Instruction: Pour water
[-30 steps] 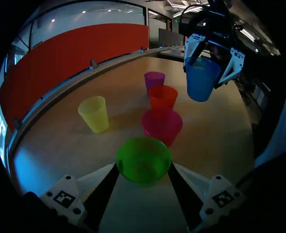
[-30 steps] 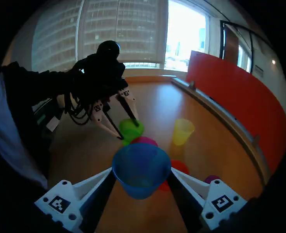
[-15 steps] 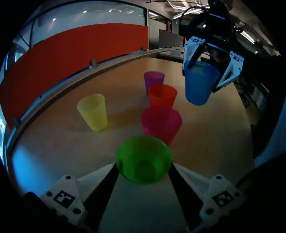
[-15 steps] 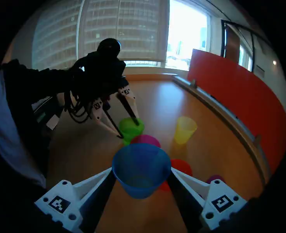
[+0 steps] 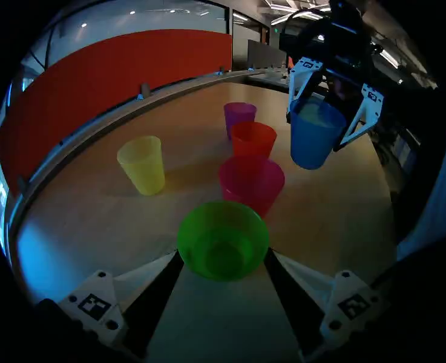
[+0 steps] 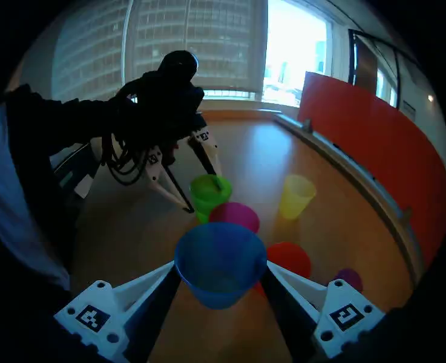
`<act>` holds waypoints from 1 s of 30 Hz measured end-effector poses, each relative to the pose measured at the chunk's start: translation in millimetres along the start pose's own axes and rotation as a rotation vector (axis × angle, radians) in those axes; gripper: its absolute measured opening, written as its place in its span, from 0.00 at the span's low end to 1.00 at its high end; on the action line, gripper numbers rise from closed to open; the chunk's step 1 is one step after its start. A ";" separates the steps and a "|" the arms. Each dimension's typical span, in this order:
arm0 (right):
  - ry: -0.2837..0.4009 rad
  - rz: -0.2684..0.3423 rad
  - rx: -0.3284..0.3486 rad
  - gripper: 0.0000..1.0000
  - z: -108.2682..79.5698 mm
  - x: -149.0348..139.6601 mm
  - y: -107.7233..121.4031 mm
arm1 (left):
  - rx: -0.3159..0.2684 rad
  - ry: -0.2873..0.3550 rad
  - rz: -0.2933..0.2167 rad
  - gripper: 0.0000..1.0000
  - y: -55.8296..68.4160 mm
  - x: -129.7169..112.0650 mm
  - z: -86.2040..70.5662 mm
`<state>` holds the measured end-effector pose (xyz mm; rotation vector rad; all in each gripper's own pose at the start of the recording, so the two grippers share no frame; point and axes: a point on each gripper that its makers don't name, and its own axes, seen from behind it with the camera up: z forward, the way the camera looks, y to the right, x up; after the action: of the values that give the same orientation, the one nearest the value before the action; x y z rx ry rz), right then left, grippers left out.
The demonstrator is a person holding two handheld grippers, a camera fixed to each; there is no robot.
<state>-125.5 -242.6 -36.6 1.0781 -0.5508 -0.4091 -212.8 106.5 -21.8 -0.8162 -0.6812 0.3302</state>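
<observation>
My left gripper [image 5: 223, 254] is shut on a green cup [image 5: 223, 239], held upright at the near end of a row of cups. My right gripper [image 6: 219, 266] is shut on a blue cup [image 6: 219, 260], also upright. In the left gripper view the blue cup [image 5: 313, 136] hangs in the air in the right gripper [image 5: 314, 130], to the right of the row and above the table. From the right gripper view, the left gripper [image 6: 206, 195] grips the green cup [image 6: 209, 193] beyond the magenta cup [image 6: 235, 216]. I cannot tell how much water either cup holds.
On the wooden table [image 5: 344, 206] stand a magenta cup [image 5: 251, 181], an orange-red cup [image 5: 253, 138] and a purple cup [image 5: 239, 115] in a line, with a yellow cup [image 5: 142, 164] off to the left. A red wall panel [image 5: 101, 78] runs along the far edge. A person's dark sleeve [image 6: 53, 130] is behind the left gripper.
The green cup has shifted slightly, and in the right gripper view it sits a little higher and larger. The blue cup has moved slightly lower and closer to the row. Both grips are unchanged.
</observation>
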 end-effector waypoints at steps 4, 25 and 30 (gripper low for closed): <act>0.000 -0.003 0.000 0.91 4.3 -2.6 -0.3 | 0.010 -0.010 0.007 0.97 -2.3 -2.2 -2.7; -0.020 0.012 0.029 0.91 34.0 -26.4 -10.0 | 0.062 -0.016 0.015 0.98 -11.3 -6.8 -30.1; -0.022 0.029 0.037 0.91 39.6 -31.7 -11.6 | 0.071 -0.018 0.017 0.97 -11.9 -9.5 -33.9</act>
<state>-175.2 -257.6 -39.7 1.1011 -0.5951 -0.3877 -196.9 75.0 -33.4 -0.7530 -0.6760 0.3754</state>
